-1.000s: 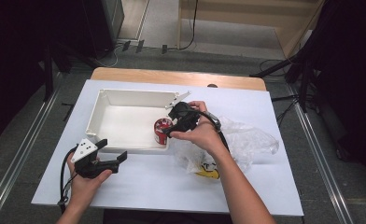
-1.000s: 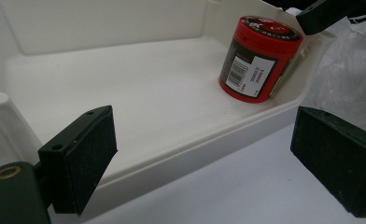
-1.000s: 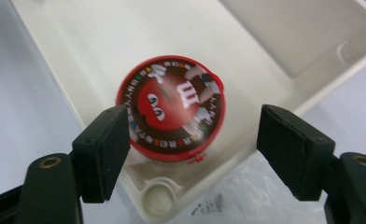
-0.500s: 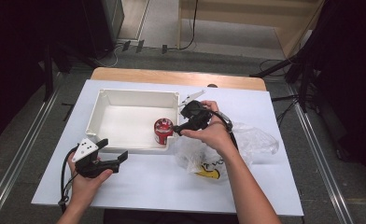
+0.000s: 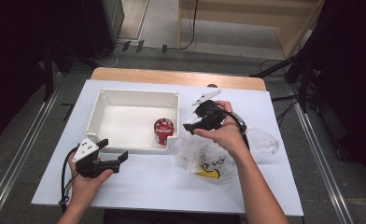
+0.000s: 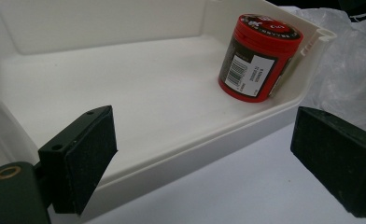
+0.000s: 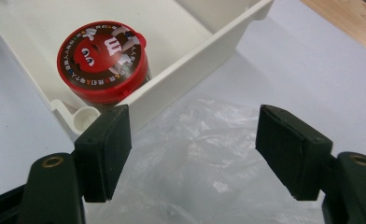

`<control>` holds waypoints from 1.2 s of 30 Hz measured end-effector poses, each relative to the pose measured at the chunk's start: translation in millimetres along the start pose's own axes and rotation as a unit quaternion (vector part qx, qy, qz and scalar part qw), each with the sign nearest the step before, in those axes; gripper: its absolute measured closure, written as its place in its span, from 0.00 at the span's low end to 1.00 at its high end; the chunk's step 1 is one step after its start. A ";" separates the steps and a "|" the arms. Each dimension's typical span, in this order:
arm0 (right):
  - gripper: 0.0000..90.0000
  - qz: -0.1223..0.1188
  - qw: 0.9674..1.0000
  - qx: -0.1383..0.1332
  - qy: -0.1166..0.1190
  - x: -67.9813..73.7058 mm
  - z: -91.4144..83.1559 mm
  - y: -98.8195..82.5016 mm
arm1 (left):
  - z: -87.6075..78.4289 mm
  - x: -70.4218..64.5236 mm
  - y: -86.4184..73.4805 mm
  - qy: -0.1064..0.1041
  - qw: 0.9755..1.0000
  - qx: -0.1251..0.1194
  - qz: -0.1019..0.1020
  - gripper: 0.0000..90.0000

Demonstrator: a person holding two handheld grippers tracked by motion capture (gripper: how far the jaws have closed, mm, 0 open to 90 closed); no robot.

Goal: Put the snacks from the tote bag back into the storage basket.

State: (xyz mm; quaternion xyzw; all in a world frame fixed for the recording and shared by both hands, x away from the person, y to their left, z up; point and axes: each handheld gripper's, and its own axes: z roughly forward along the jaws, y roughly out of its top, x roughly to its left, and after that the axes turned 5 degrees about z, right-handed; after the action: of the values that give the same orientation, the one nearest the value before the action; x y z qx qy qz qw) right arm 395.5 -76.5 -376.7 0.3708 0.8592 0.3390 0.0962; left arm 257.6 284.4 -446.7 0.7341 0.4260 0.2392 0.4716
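A red round lidded candy tub [image 5: 163,131] stands in the near right corner of the white rectangular plastic tray [image 5: 107,100], while the right gripper [image 7: 193,149] above a clear crumpled plastic bag [image 5: 204,156] and the left gripper [image 6: 204,158] on the white bench [image 5: 172,182] both have their fingers apart, holding nothing.

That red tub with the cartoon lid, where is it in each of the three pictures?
High view: the red tub stands at centre, in the white tray's near right corner.
Left gripper view: upper right, beside the tray's wall.
Right gripper view: upper left, lid facing the camera.
Shared landmark: the crinkled clear plastic bag just outside that corner.
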 end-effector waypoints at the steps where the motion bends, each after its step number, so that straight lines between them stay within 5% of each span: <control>1: 0.31 0.000 1.000 -0.002 0.000 -1.5 -1.8 -1.2 | 0.0 -0.1 0.0 0.000 1.000 0.000 0.000 0.08; 36: 0.31 0.042 0.998 -0.030 -0.024 -48.6 -53.1 -64.0 | 0.3 -0.6 -0.2 0.001 1.000 0.001 -0.003 0.08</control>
State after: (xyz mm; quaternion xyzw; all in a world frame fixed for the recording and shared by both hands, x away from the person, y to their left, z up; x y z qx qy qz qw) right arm 371.1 -169.5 -382.8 0.4114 0.8299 0.3592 0.1138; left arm 257.4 283.8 -447.0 0.7333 0.4290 0.2384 0.4706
